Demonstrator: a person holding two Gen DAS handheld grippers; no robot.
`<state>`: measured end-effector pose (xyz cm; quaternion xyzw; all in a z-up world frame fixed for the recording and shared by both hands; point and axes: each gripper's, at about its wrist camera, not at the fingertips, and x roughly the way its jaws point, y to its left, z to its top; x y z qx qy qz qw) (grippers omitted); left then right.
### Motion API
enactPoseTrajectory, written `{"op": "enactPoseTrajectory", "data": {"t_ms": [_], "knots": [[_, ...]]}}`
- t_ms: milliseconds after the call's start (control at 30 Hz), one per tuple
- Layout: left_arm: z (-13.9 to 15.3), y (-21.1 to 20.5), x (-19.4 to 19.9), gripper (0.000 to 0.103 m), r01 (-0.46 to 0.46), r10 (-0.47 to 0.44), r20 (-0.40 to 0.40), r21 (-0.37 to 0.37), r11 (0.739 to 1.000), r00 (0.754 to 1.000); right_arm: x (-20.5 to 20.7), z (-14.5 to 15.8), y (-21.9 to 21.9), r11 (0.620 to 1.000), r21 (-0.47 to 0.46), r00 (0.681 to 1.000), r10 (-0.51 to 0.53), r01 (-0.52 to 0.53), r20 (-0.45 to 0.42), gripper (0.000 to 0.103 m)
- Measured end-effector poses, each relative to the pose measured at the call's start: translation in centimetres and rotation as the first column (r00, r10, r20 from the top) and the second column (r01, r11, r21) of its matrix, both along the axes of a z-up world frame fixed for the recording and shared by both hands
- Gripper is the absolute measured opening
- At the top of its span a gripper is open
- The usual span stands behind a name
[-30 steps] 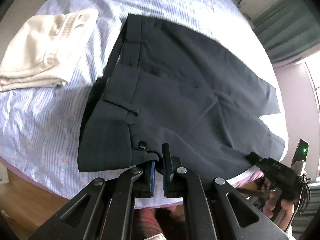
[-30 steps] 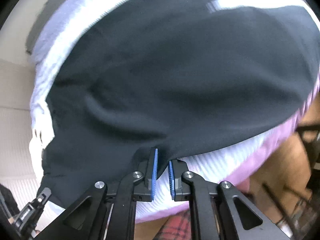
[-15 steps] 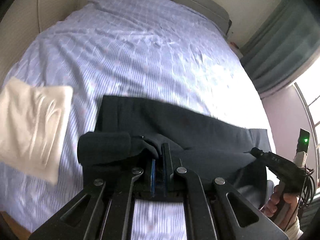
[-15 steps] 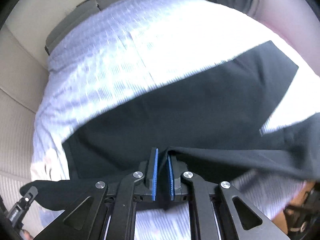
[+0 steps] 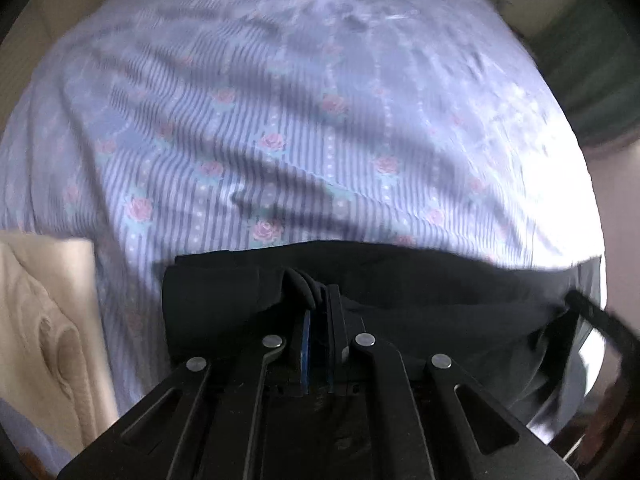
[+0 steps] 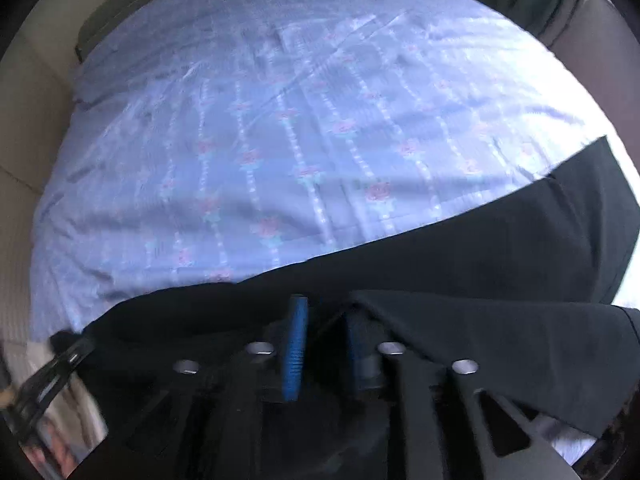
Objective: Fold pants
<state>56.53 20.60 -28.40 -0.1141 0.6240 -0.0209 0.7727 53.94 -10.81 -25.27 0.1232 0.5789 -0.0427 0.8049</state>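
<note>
Left tool (image 5: 318,312): jaws closed on a bunched pinch of the dark pants (image 5: 420,292); fabric gathers into folds right at the blue pads (image 5: 306,344). Waist end of the pants forms a rolled lump just left of the tool.

Right tool (image 6: 322,320): jaws stand apart, with a clear gap between the two blue pads (image 6: 295,354). Dark cloth lies over and around the right-hand finger; whether any of it is pinched cannot be told, since the view is motion-blurred.

Pants position: lying in a long dark band across the near edge of the bed (image 5: 280,100), seen in both wrist views. In the right wrist view the pants (image 6: 500,248) run up toward the right side of the bed (image 6: 280,120), with a folded flap hanging over the near side of the tool.

Bed sheet: pale blue-lilac stripes with small pink roses, wrinkled.

A folded cream garment (image 5: 48,320) lies on the bed well to the left of the pants, apart from them.

The right tool appears as a blurred dark shape at the right edge of the left wrist view.
</note>
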Motion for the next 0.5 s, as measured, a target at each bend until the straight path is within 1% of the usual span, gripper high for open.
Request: {"op": "enactPoseTrajectory", "data": {"t_ms": [33,67,100,133,167,200,233,267,300,367,400,433,467,500], "knots": [[0.2,0.1,0.2,0.011,-0.018,0.018,-0.001,-0.017,1.000,1.000,0.1,0.7,0.3,1.000,-0.001,1.000,0.017,-0.016,0.019,0.044],[0.6,0.3,0.3,0.016,-0.020,0.020,0.010,-0.035,0.999,1.000,0.1,1.1,0.7,0.999,-0.006,0.999,0.032,-0.032,0.034,0.044],[1.2,0.3,0.2,0.031,-0.029,0.030,0.037,-0.038,0.999,0.999,0.0,2.3,1.2,0.998,-0.015,0.996,0.060,-0.059,0.062,0.044],[2.3,0.6,0.0,0.042,-0.063,0.064,0.102,-0.014,0.998,0.993,-0.2,3.4,1.5,0.997,-0.023,0.993,0.080,-0.078,0.086,0.045],[3.3,0.7,-0.2,0.064,-0.090,0.087,0.147,0.012,0.996,0.985,-0.5,4.4,1.8,0.995,-0.036,0.990,0.099,-0.096,0.104,0.050],[4.4,0.8,-0.2,0.073,-0.109,0.100,0.189,0.037,0.993,0.977,-1.2,5.7,1.9,0.992,-0.058,0.986,0.114,-0.108,0.125,0.054],[5.5,0.7,-0.3,0.073,-0.105,0.092,0.217,0.050,0.993,0.972,-1.6,6.3,1.8,0.992,-0.065,0.983,0.120,-0.112,0.136,0.055],[6.3,0.4,-0.4,0.073,-0.081,0.067,0.227,0.053,0.995,0.972,-2.3,7.1,1.7,0.990,-0.075,0.980,0.131,-0.121,0.149,0.056],[7.1,-0.2,-0.4,0.073,-0.035,0.020,0.241,0.058,0.998,0.970,-3.2,7.9,1.4,0.988,-0.094,0.977,0.140,-0.126,0.158,0.058],[8.8,-2.5,-2.0,0.073,0.070,-0.099,0.286,0.111,0.991,0.953,-5.2,8.8,0.5,0.985,-0.126,0.976,0.140,-0.120,0.165,0.062],[9.7,-4.1,-3.2,0.073,0.128,-0.166,0.310,0.140,0.982,0.936,-6.6,9.2,-0.2,0.985,-0.131,0.977,0.133,-0.112,0.167,0.064],[10.3,-5.2,-4.3,0.073,0.171,-0.212,0.326,0.150,0.974,0.922,-7.7,9.4,-0.9,0.986,-0.131,0.979,0.122,-0.101,0.166,0.064],[11.2,-7.1,-6.0,0.074,0.233,-0.275,0.345,0.159,0.959,0.897,-9.0,9.6,-1.8,0.988,-0.128,0.981,0.108,-0.088,0.159,0.064],[11.8,-8.4,-6.8,0.075,0.274,-0.315,0.356,0.163,0.948,0.880,-10.5,9.7,-2.7,0.990,-0.119,0.984,0.095,-0.078,0.148,0.064]]}}
